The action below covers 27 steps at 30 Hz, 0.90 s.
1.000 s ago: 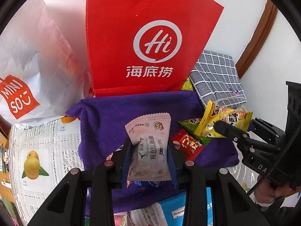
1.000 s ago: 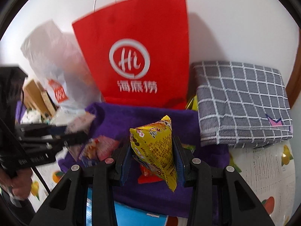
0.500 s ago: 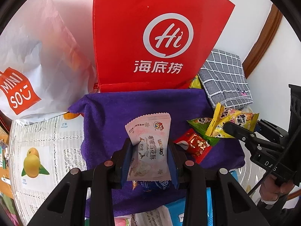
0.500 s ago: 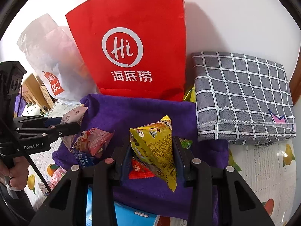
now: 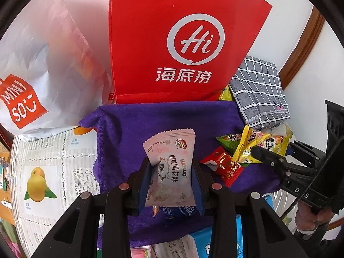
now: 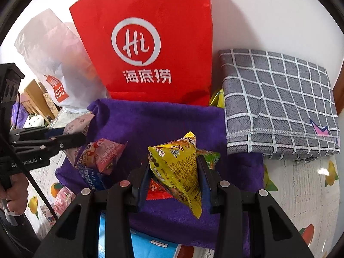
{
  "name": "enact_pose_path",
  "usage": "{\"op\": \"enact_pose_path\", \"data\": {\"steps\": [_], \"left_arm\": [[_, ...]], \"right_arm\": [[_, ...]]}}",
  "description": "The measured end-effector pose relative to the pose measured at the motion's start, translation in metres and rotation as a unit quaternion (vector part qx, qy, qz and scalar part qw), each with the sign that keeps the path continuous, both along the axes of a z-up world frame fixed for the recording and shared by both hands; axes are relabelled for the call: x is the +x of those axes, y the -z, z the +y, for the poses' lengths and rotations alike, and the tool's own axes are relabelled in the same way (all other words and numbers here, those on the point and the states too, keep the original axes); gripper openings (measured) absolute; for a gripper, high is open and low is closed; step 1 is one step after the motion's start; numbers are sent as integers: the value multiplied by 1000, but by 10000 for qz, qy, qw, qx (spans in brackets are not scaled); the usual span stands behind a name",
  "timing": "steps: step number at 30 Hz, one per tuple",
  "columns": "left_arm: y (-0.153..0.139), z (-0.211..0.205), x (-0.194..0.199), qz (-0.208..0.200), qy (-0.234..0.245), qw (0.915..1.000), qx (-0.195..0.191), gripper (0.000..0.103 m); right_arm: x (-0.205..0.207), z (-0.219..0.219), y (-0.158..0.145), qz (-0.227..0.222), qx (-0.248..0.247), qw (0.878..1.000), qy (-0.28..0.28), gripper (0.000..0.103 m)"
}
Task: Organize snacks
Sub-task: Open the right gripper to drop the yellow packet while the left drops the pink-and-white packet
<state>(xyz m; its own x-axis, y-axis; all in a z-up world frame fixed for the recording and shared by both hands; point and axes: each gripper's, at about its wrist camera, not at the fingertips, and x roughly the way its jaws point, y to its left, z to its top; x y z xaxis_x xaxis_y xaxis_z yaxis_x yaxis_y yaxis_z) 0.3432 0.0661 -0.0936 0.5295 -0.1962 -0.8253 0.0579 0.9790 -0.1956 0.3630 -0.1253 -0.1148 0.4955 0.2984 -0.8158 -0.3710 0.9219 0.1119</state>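
My left gripper (image 5: 171, 169) is shut on a pale pink snack packet (image 5: 171, 163), held upright above the purple cloth (image 5: 133, 129). In the right wrist view my right gripper (image 6: 173, 172) is shut on a yellow snack packet (image 6: 176, 167) over the same purple cloth (image 6: 161, 120). The right gripper (image 5: 264, 157) and its yellow packet (image 5: 262, 144) also show at the right of the left wrist view. Loose on the cloth lie a red packet (image 5: 223, 165), a green packet (image 5: 229, 142), a pink packet (image 6: 105, 152) and a blue packet (image 6: 90, 178).
A tall red paper bag (image 5: 172, 43) stands behind the cloth, with a white plastic bag (image 5: 43, 68) to its left. A folded grey checked cloth (image 6: 279, 107) lies at the right. A fruit-print table cover (image 5: 49, 172) lies underneath. A blue box (image 6: 148, 247) sits at the near edge.
Both grippers keep their packets. The views have pulled back slightly, so the red bag and purple cloth sit a little farther off; a pink and a blue packet show more clearly at left.
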Motion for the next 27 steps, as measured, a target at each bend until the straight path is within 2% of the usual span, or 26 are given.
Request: {"op": "enact_pose_path", "data": {"steps": [5,10,16,21,27], "left_arm": [[3,-3,1,44,14,10000,-29,34],[6,-7,2,43,78,9997,-231,34],[11,-20,3,56,239,9994,-257,34],[17,-22,7,203,257,9991,-271,34],[18,-22,8,240,256,9990,-276,34]], "right_arm": [[3,3,7,139,-42,9999,-41,41],[7,7,15,281,-92,9996,-34,42],[3,16,12,29,-293,9994,-199,44],[-1,13,3,-207,-279,9992,-198,57],[-7,9,-11,-448,-210,9986,-193,60]]}}
